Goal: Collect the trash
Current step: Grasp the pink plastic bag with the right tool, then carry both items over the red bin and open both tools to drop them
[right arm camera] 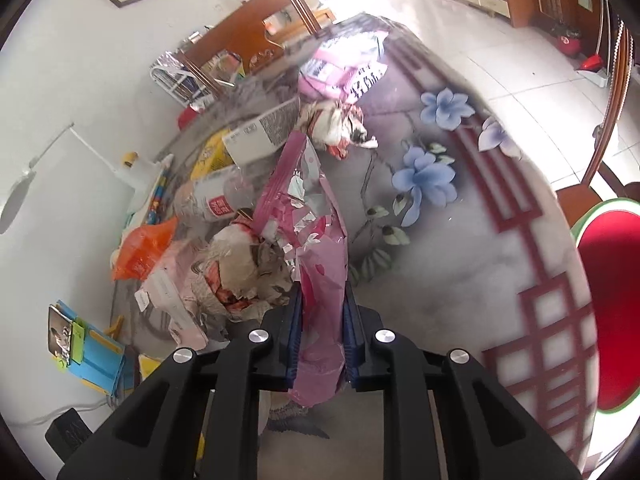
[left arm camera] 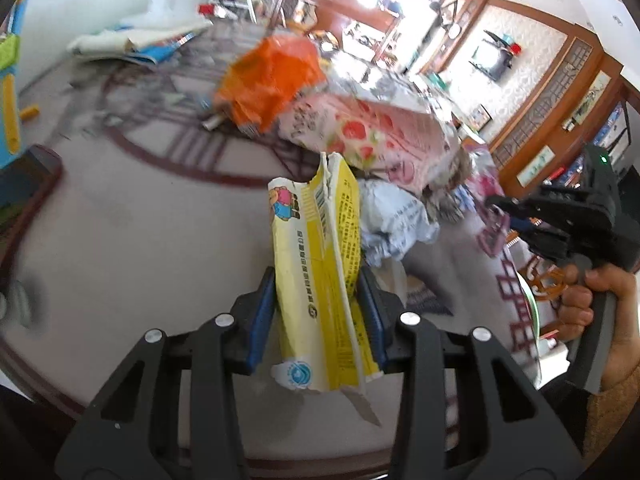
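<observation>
At centre frame in both wrist views, each gripper pinches a wrapper above the table (right arm camera: pixel 460 264).

Lower centre, the left gripper (left arm camera: pixel 318 300) clamps a torn yellow wrapper (left arm camera: pixel 320 264); the right gripper (right arm camera: pixel 320 320) clamps a crinkled pink foil wrapper (right arm camera: pixel 316 248). More trash, an orange bag (left arm camera: pixel 268 76) among it, lies piled toward the upper middle. Both wrappers look light, limp and probably slippery, so gripping mid-body across a flattened fold seems safest; the torn edges could rip.
</observation>
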Available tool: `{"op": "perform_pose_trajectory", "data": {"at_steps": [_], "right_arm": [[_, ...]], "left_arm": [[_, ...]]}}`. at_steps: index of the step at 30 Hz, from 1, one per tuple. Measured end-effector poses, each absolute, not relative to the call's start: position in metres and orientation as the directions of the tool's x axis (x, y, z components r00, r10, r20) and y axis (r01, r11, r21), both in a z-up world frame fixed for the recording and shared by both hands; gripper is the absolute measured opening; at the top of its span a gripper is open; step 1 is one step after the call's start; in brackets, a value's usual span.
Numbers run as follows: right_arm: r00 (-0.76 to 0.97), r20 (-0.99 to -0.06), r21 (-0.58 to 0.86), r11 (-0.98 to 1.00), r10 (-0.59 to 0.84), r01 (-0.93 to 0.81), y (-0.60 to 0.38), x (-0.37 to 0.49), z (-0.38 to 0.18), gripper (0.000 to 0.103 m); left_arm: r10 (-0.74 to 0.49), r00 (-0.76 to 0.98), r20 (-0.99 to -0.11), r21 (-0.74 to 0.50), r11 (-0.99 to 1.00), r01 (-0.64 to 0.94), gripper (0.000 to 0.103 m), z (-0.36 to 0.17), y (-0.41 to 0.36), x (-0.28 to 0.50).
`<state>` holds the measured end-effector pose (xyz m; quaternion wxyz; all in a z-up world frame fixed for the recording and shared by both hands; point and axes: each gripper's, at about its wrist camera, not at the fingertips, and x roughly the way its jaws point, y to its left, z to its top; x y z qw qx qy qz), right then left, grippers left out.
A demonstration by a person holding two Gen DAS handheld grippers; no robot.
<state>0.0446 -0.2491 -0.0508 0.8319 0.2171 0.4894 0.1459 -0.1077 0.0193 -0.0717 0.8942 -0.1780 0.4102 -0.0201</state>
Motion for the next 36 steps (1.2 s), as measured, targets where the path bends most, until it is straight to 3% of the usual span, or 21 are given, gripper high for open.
{"op": "perform_pose_trajectory", "data": {"at_steps": [15,29,36], "right_arm": [[0.565,-0.650,0.567,0.819,0.507,-0.083,-0.288,0.020,-0.021,0.016],[0.644,-0.641,0.534,0.845,0.418,-0.016,-0.353,0.001,-0.017,0.016],[0.715,-0.629,0.510,0.856,0.304,0.084,-0.399,-0.016,-0.013,0.016]], "left_arm": [[-0.151,0.768,-0.623,-0.287,0.957,-0.045,0.039,-0.017,-0.016,-0.118],[-0.312,0.717,-0.623,-0.307,0.941,0.143,0.039,-0.009,-0.104,-0.092],[-0.420,0.647,-0.636,-0.346,0.905,0.247,0.040,-0.014,-0.160,-0.074]]}}
